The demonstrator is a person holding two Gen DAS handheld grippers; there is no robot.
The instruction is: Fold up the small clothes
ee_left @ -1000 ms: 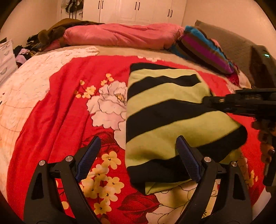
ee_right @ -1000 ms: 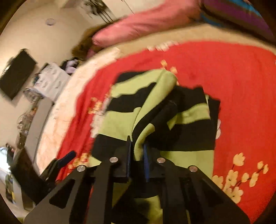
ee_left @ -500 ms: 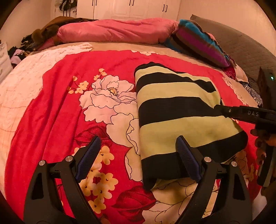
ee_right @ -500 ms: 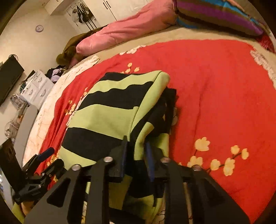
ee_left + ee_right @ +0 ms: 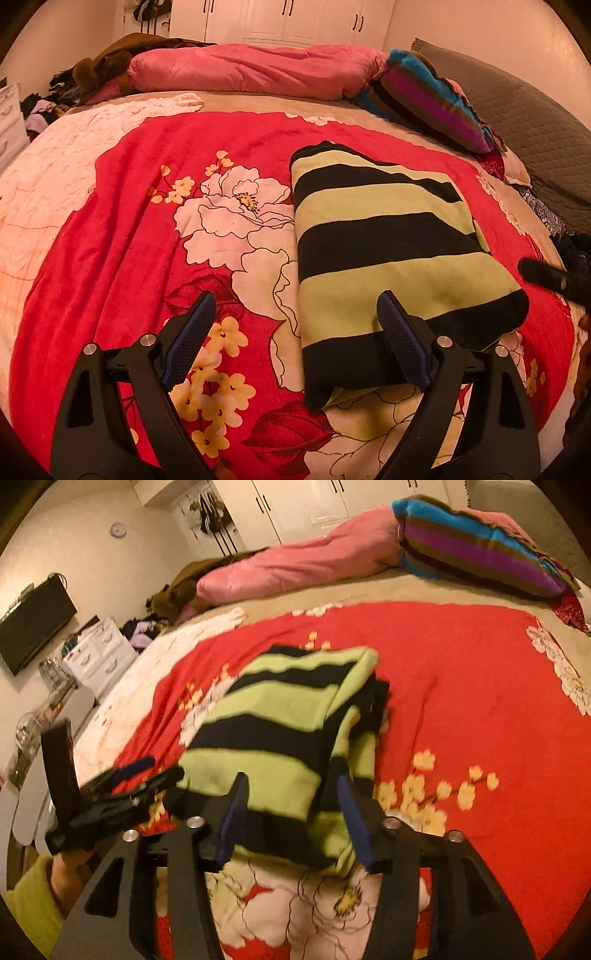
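Observation:
A folded garment (image 5: 388, 251) with green and black stripes lies flat on the red floral blanket (image 5: 147, 229); it also shows in the right wrist view (image 5: 280, 738). My left gripper (image 5: 295, 339) is open and empty, low over the blanket at the garment's near left corner. My right gripper (image 5: 291, 816) is open, its fingers spread to either side of the garment's near edge, holding nothing. The right gripper's tip shows at the right edge of the left wrist view (image 5: 546, 277). The left gripper shows at the left of the right wrist view (image 5: 110, 797).
A pink pillow (image 5: 251, 70) and a striped multicoloured cushion (image 5: 436, 103) lie at the far side of the bed. A grey headboard (image 5: 535, 140) is on the right. A white drawer unit (image 5: 99, 653) and a wall screen (image 5: 33, 624) stand beyond the bed's left side.
My right gripper opened and let go of the garment's edge, which dropped flat onto the fold. The right gripper drew back. My left gripper stayed open and shifted slightly left.

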